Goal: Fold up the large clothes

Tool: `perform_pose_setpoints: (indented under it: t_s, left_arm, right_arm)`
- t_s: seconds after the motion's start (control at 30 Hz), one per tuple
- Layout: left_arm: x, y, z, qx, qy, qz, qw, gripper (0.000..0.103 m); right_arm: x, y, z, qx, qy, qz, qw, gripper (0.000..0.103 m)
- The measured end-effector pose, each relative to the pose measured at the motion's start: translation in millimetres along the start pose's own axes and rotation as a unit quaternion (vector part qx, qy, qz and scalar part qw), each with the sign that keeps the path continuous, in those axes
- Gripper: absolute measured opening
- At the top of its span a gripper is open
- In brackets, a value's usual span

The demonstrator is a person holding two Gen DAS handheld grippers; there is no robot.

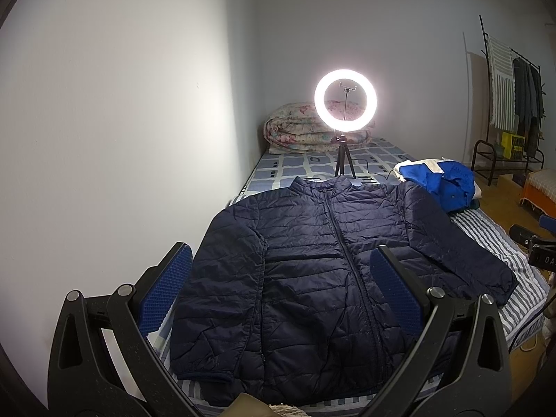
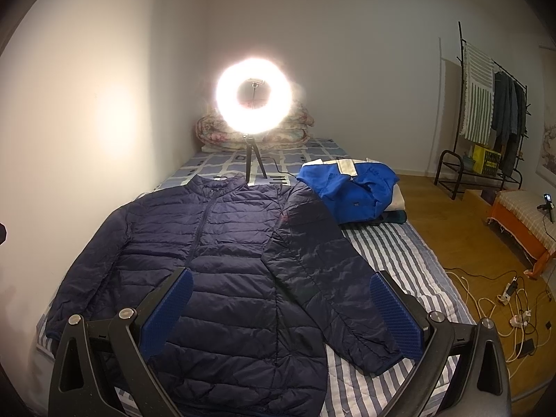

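Left wrist view: navy puffer jacket [image 1: 312, 271] lies flat, front up, zipped, on the bed [image 1: 493, 239]. Left gripper [image 1: 281, 288] and right gripper [image 2: 281, 312] both hover spread wide, empty. Folding not begun; judged next: grasp right sleeve [image 2: 333, 278], fold inward

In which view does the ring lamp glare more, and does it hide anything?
Right wrist view: the round white ring lamp blooms heavily, washing out the folded floral quilt behind it. Left wrist view: the lamp is crisp, with the quilt clear; both views bend at the edges.
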State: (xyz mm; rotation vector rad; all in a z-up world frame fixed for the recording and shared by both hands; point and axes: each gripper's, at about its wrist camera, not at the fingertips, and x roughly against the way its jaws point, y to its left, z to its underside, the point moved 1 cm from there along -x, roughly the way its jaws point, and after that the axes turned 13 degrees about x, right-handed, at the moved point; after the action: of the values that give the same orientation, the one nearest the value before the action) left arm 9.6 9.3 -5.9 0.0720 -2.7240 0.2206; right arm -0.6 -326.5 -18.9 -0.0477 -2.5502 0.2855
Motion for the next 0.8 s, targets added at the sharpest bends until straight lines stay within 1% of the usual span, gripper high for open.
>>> perform_pose_setpoints:
  t_s: [0.43, 0.6, 0.67, 0.7, 0.73, 0.8]
  left_arm:
    - [-10, 9, 9, 0.000, 0.007, -0.005, 1.0000, 0.103]
    - [-9, 18, 11, 0.010, 0.009, -0.015, 0.9998, 0.103]
    - [-7, 23, 11, 0.015, 0.011, -0.016, 0.9997, 0.103]
    - [-5, 28, 12, 0.019, 0.011, -0.017, 0.9996, 0.103]
    - [-2, 33, 13, 0.022, 0.009, -0.019, 0.9995, 0.103]
    - [4, 42, 16, 0.022, 0.002, -0.029, 0.9993, 0.103]
  right_arm:
    - [-8, 15, -6, 0.008, 0.003, -0.007, 1.000, 0.103]
    - [-17, 23, -9, 0.019, 0.010, -0.024, 0.999, 0.103]
    - [-25, 25, -9, 0.012, 0.016, -0.048, 0.999, 0.103]
    - [-28, 27, -10, 0.009, 0.019, -0.057, 0.998, 0.101]
    - [-33, 30, -11, 0.006, 0.023, -0.075, 0.997, 0.100]
    - [-39, 41, -15, 0.015, 0.022, -0.102, 0.994, 0.087]
